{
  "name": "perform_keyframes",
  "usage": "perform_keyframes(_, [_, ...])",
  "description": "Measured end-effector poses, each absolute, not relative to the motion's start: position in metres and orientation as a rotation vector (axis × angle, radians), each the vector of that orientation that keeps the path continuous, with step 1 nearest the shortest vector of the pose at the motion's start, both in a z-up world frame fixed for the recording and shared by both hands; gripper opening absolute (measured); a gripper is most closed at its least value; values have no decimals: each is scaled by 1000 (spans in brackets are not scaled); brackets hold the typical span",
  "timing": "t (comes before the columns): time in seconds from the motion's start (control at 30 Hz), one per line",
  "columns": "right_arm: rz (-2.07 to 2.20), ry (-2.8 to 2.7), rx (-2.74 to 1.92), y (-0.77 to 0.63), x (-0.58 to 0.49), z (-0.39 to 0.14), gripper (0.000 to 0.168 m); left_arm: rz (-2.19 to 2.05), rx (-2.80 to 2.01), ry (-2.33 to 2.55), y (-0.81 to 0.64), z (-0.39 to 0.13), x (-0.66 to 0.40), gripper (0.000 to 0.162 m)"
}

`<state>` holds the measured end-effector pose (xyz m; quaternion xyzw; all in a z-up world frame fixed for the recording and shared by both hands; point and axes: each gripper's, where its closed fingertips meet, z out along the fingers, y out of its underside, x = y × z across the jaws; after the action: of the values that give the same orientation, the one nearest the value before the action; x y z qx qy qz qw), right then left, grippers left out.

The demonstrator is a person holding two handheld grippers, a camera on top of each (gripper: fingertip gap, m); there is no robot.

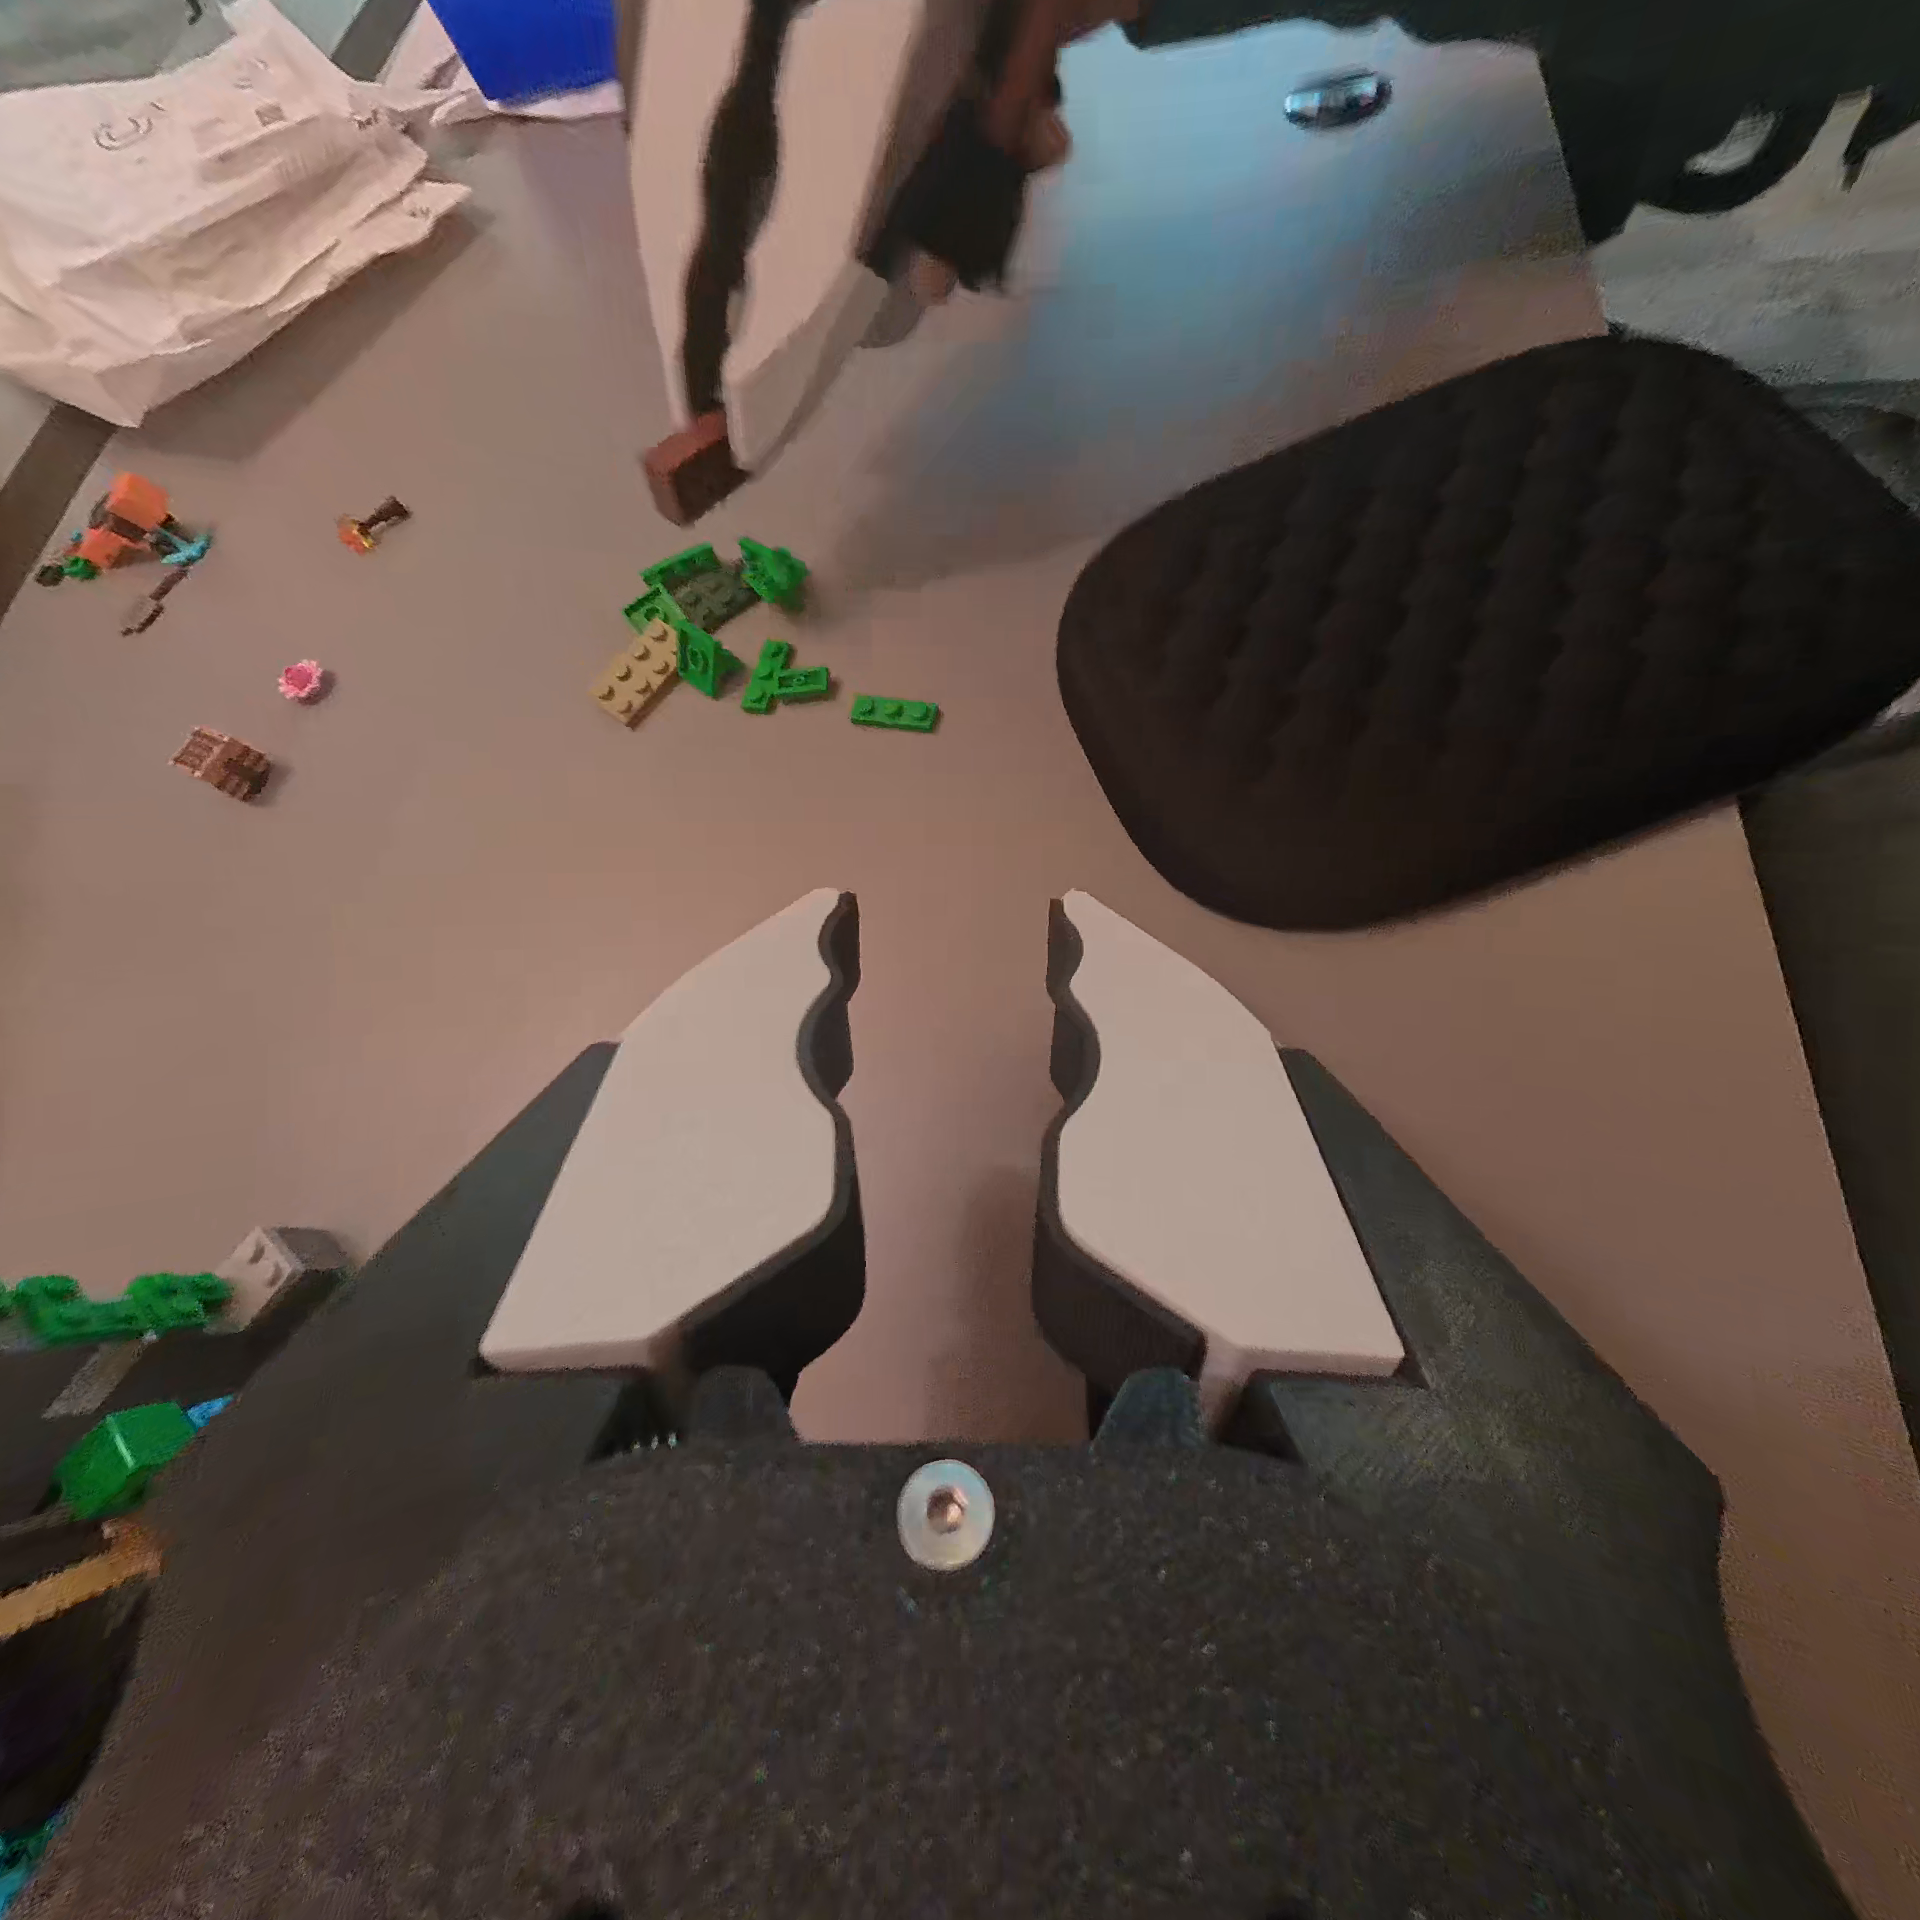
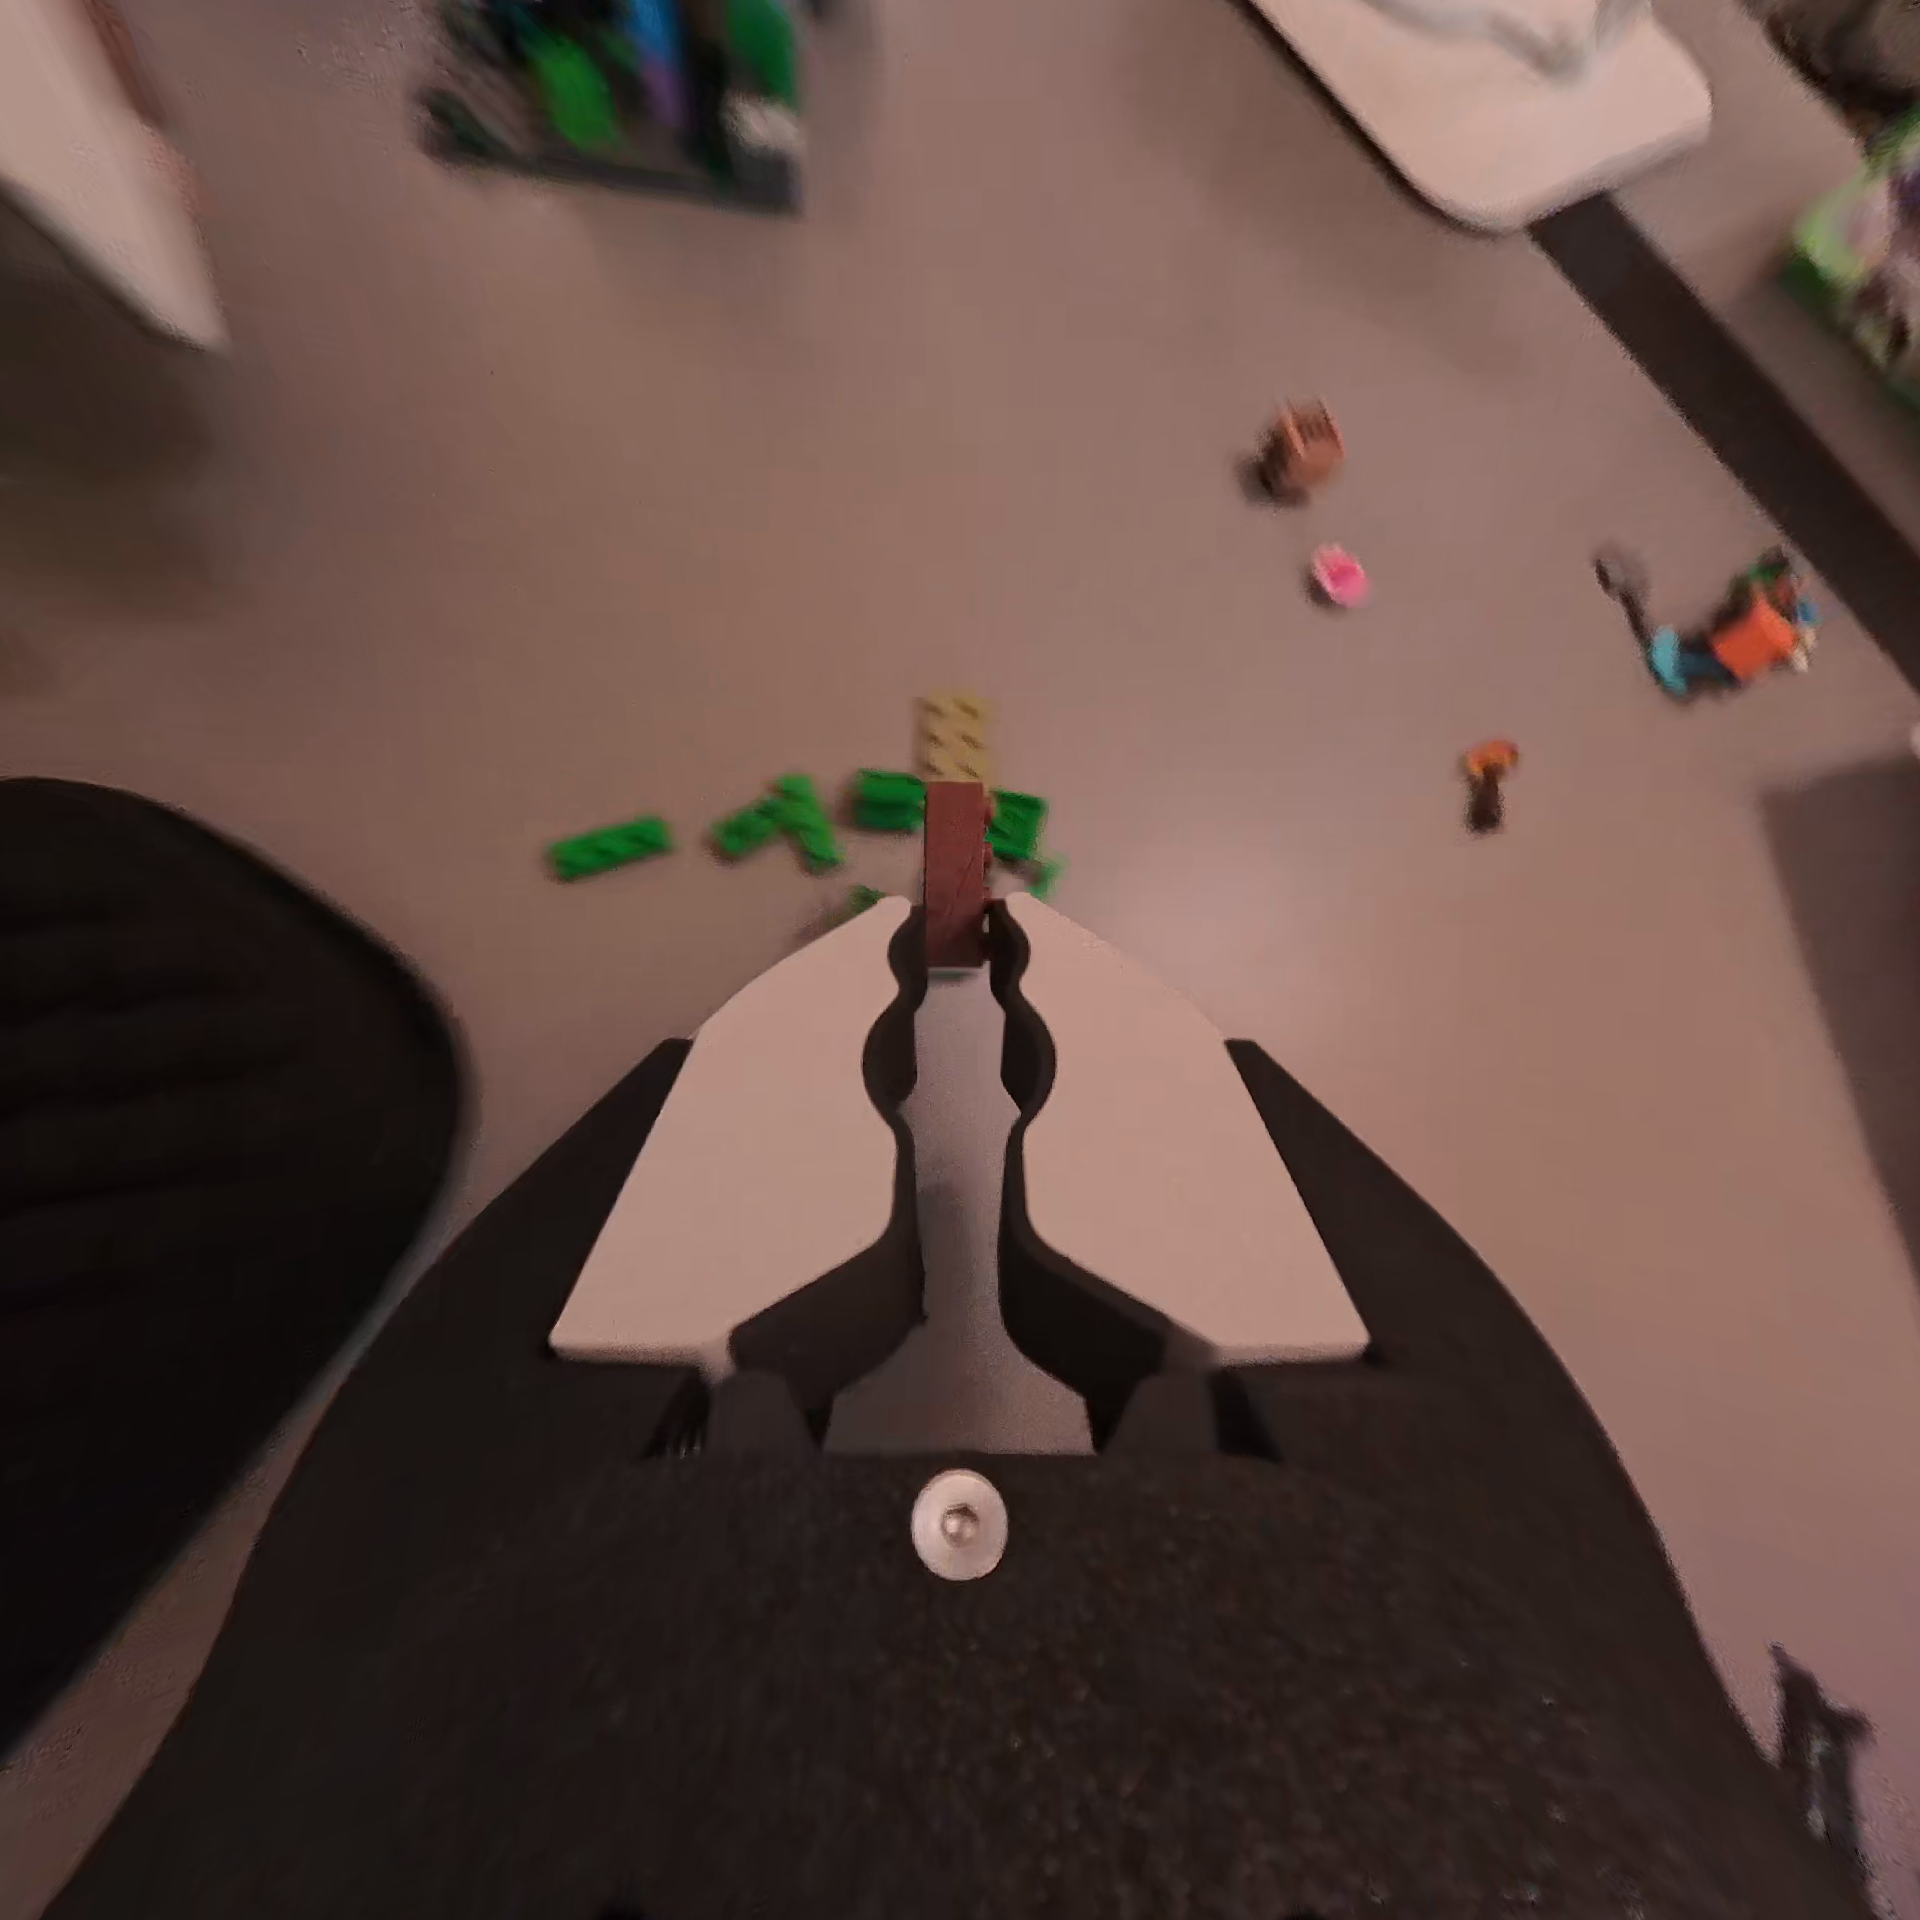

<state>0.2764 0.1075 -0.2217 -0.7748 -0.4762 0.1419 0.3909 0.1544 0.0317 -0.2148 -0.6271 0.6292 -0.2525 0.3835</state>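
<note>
A pale grey table (image 1: pixel 436 935) fills both views, with a black padded seat (image 1: pixel 1475 644) overlapping its right edge in the left wrist view. Crumpled white paper (image 1: pixel 177 229) lies at the far left, and a blue box (image 1: pixel 530 42) sits beyond it. At the near left edge a half-built block model (image 1: pixel 114 1361) in green, grey and black is partly cut off.

The left gripper (image 1: pixel 954 914) hovers over bare table with its jaws parted by a clear gap and nothing between them. The right gripper (image 2: pixel 951 914) has its jaws drawn close, pinching a brown brick (image 2: pixel 954 873) at the tips; the brick stands on edge and juts past the fingertips. In the left wrist view that gripper comes down from the far side, with the brick just above the table.

Just near of the brick lies a scatter of green pieces (image 1: pixel 727 634) touching a tan plate (image 1: pixel 636 675). Well left of these sit an orange figure (image 1: pixel 125 530), a small torch piece (image 1: pixel 369 520), a pink flower (image 1: pixel 304 681) and a brown ridged block (image 1: pixel 223 762), each apart from the others
</note>
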Motion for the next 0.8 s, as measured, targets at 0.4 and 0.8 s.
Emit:
perform_keyframes(0.4, [640,-1565,-1549,6,153,-181,12,-622,-1342,1667,7,-182,155,12])
perform_keyframes(0.8, [377,-1185,-2120,114,273,-231,43,304,-1884,1072,80,-126,-157,12])
